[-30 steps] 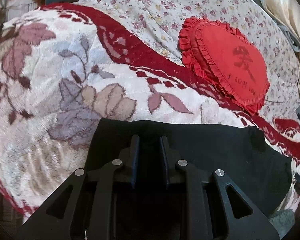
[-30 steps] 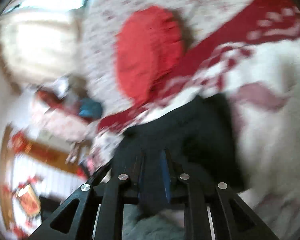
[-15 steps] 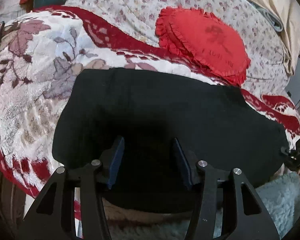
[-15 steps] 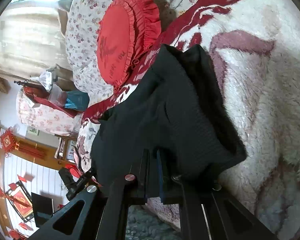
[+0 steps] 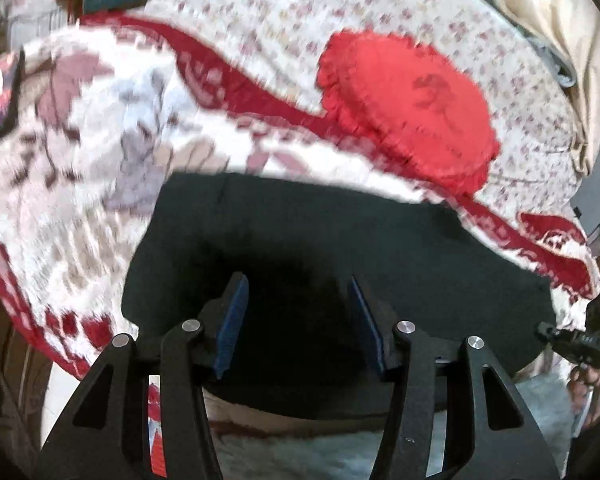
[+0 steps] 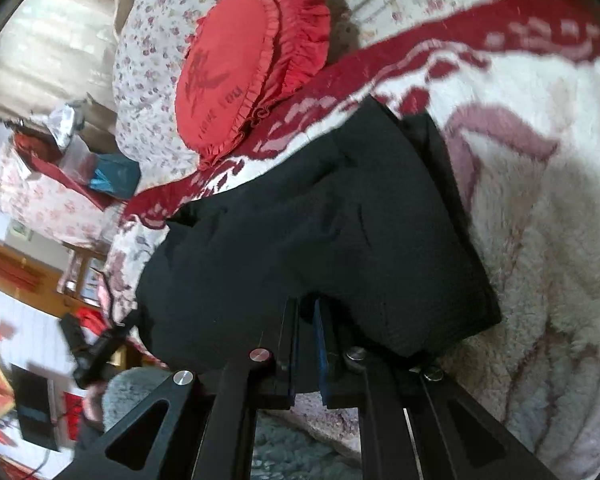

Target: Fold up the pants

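Observation:
The black pants (image 5: 340, 240) lie folded in a wide band on the floral fleece blanket (image 5: 80, 168), near the bed's front edge. My left gripper (image 5: 298, 300) is open above the pants, its blue-padded fingers apart and holding nothing. In the right wrist view the pants (image 6: 320, 232) sit bunched in layers. My right gripper (image 6: 306, 320) has its fingers nearly together with the near edge of the pants at them; the fabric hides the tips. The right gripper also shows at the far right of the left wrist view (image 5: 572, 344).
A red heart-shaped ruffled cushion (image 5: 412, 108) lies on the flowered bedspread (image 5: 300, 12) behind the pants; it also shows in the right wrist view (image 6: 244, 60). A grey fluffy rug (image 6: 292, 452) lies below the bed edge. Furniture and red decorations (image 6: 4, 380) stand at the left.
My left gripper let go of the pants, opened wide and drew back. The pants went from lifted to lying spread on the blanket. My right gripper stayed at the pants' edge.

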Demonstrator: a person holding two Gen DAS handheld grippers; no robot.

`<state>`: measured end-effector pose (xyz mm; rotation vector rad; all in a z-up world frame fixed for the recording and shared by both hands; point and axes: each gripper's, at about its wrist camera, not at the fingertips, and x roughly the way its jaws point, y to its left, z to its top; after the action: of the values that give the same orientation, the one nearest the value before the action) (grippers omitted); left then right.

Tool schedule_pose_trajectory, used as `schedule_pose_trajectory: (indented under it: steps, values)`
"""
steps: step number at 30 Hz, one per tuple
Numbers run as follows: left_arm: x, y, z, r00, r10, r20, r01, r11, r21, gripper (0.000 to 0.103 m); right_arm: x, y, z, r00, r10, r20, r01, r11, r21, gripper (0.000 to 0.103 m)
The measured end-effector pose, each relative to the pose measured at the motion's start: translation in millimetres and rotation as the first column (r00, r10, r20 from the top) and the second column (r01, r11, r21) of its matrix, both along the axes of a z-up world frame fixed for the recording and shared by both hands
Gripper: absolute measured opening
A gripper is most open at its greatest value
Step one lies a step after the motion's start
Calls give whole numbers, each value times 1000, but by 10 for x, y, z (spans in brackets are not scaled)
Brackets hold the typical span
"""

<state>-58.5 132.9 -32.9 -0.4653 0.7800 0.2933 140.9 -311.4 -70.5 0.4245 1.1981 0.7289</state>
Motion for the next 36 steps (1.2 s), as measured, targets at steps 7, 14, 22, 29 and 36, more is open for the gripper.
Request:
schedule_pose_trajectory:
  steps: [7,14,22,29,36]
  values:
    - [1,-407,461,994,39,105,-37,999,-27,67,-359,105,495,957,69,281,0,971,-239,10]
    - [92,-819,257,998,-14,68,19,998,-64,68,-644,84,668,911,71,407,91,926,-366,10]
    - [128,-847,193,999,52,-11,-52,999,1,68,-708,30,647,906,-8,424,175,918,-357,11]
    - [217,-1024,160,989,97,-114,-75,980,186,68,-742,86,579,898,17,439,182,895,-407,11]
    - [306,-1155,130,983,94,-157,-44,954,297,68,-742,2,554,902,-2,431,196,893,-406,11]
